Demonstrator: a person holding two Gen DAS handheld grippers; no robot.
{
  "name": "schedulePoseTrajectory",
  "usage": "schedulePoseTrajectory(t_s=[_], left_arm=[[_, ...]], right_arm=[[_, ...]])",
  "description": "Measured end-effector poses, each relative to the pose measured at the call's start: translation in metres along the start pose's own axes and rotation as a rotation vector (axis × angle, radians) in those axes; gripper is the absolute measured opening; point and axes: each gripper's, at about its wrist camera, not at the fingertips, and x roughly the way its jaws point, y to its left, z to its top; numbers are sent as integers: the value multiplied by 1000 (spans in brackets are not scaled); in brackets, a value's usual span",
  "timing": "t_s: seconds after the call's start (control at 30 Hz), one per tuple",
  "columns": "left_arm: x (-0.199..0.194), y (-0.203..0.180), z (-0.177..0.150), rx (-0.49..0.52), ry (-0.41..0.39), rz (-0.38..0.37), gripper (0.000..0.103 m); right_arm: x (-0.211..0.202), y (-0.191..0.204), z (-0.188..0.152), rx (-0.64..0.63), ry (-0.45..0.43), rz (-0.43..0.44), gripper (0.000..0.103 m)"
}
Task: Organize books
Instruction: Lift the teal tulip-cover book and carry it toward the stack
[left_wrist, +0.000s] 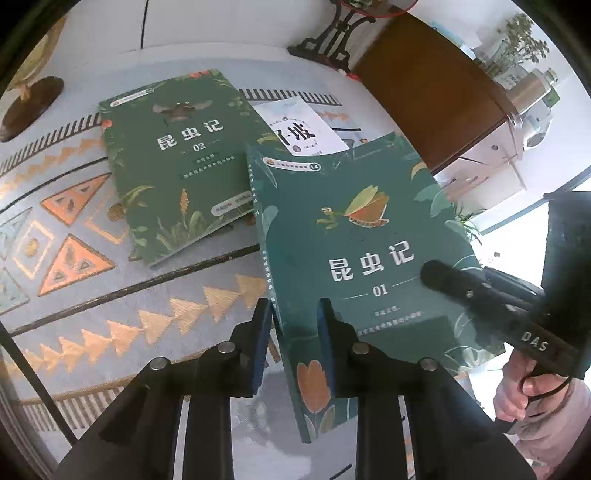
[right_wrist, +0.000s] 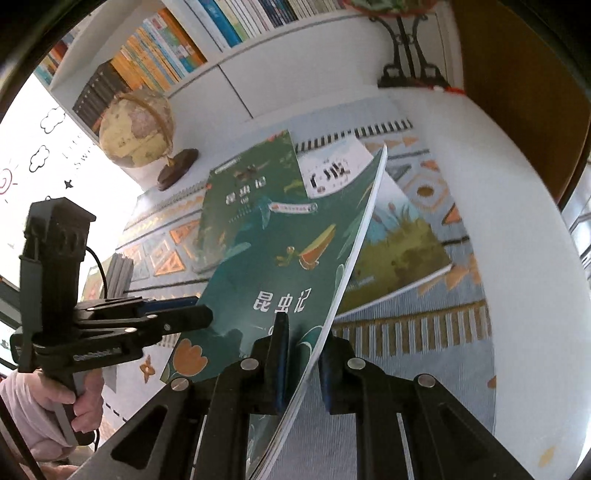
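Observation:
A green book marked 01 (left_wrist: 354, 251) is held tilted above the patterned rug (left_wrist: 110, 302). My left gripper (left_wrist: 295, 332) has its fingers around the book's spine edge, and my right gripper (right_wrist: 303, 354) has its fingers around the opposite page edge (right_wrist: 332, 314). In the left wrist view the right gripper (left_wrist: 480, 295) lies over the book's cover. A second green book marked 02 (left_wrist: 173, 162) lies flat on the rug beyond. A white book (left_wrist: 299, 125) lies partly under them, and a book with a grass picture (right_wrist: 399, 254) lies under the lifted one.
A globe on a wooden base (right_wrist: 140, 129) stands at the rug's far left. A bookshelf full of books (right_wrist: 166, 48) runs along the back wall. A black iron stand (right_wrist: 410, 55) and a brown wooden cabinet (left_wrist: 432, 92) are at the back right.

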Motion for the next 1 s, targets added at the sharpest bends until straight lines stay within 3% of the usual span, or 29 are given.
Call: schedulePoseTrajectory(t_s=[0.53, 1.0], left_arm=[[-56, 8, -14, -35, -114, 28, 22], [-138, 51, -65, -161, -252, 122, 22]], right_arm=[[-19, 41, 0, -100, -62, 24, 14], [-23, 137, -7, -260, -96, 123, 14]])
